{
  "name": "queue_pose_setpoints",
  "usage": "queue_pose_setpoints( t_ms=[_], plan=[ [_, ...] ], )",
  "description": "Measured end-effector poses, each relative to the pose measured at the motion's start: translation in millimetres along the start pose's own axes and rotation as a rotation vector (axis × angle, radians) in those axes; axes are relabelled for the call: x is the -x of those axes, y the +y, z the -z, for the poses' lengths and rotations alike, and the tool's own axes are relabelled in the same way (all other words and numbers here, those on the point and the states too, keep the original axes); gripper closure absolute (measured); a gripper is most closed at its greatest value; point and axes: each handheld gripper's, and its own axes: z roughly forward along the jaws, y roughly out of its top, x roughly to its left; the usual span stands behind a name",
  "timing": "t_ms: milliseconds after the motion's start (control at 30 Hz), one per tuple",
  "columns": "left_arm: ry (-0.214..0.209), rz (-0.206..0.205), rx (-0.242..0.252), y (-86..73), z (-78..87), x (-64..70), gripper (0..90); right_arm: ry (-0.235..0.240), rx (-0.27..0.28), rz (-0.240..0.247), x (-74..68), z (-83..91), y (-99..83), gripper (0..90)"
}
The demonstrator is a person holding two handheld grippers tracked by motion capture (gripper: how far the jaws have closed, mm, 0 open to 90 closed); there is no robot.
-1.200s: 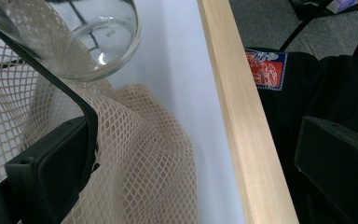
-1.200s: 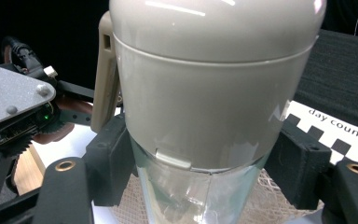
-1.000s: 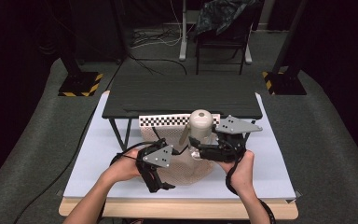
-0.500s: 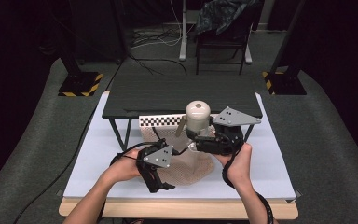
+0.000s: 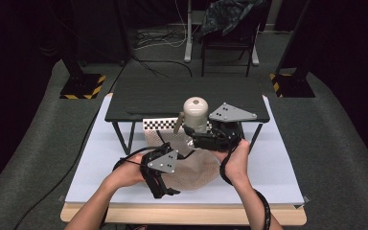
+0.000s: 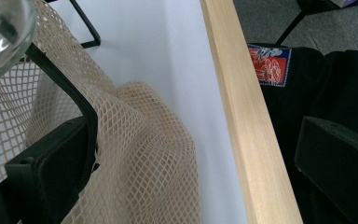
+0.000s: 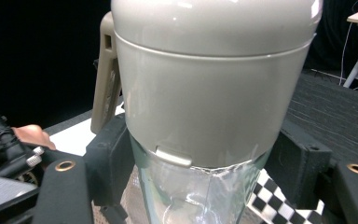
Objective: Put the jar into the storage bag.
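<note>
My right gripper (image 5: pixel 202 138) is clamped on the clear glass bottle with the rounded beige plastic lid and side strap (image 5: pixel 195 114), its two black jaws pressing the glass just under the lid's rim; compared with a second ago the bottle stands higher and further toward the low black wire-legged shelf (image 5: pixel 187 98), lifted clear of the cream mesh net bag (image 5: pixel 191 165) that lies slack on the white table cover (image 5: pixel 100 158); I judge from this that the bottle is coming out of the bag rather than going in, and that the job is close to done once the net falls fully away from the base; my left gripper (image 5: pixel 165 184) has barely shifted in that time, and it holds the near side of the bag down by the wooden table edge (image 6: pixel 242 116); in the left gripper view the mesh (image 6: pixel 135 154) drapes over one jaw, so I take it as pinched there, though the other jaw stands well apart and I cannot tell how firmly the net is caught; the bottle (image 7: pixel 205 116) looks empty through its glass as far as I can see, and the bag holds nothing I can make out, sagging flat with the bottle's glass bottom (image 6: pixel 0 32) just above it; the checkered strip (image 5: pixel 155 124) sits under the shelf behind the net.
</note>
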Motion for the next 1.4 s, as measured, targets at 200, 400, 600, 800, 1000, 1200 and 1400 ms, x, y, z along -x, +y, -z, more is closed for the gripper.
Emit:
queue_pose_setpoints(
  t_ms=[200,400,600,800,1000,1200,1400],
  plan=[
    [0.008,-0.005,0.003,1.0,1.0,1.9,0.0,-0.005,-0.009,0.010,-1.0,-13.1,2.8,29.2],
    [0.012,-0.009,0.012,2.2,3.1,3.3,0.0,-0.007,-0.020,0.016,-1.9,-24.0,2.8,29.2],
    [0.011,-0.014,0.024,2.8,6.4,4.2,0.0,-0.004,-0.042,0.016,-2.5,-30.3,-3.7,29.2],
    [0.015,-0.020,0.024,3.9,8.5,5.5,0.0,-0.004,-0.070,0.007,-2.7,-34.2,-14.9,29.2],
    [0.013,-0.017,0.023,4.6,9.0,5.6,0.0,0.004,-0.109,-0.019,-1.6,-39.9,-37.7,29.1],
    [0.013,-0.015,0.025,4.5,9.4,5.6,0.0,0.013,-0.137,-0.038,0.1,-44.0,-52.9,29.1],
    [0.013,-0.017,0.019,4.5,9.8,5.3,0.0,0.022,-0.154,-0.042,-1.0,-46.4,-61.2,29.1]
  ],
)
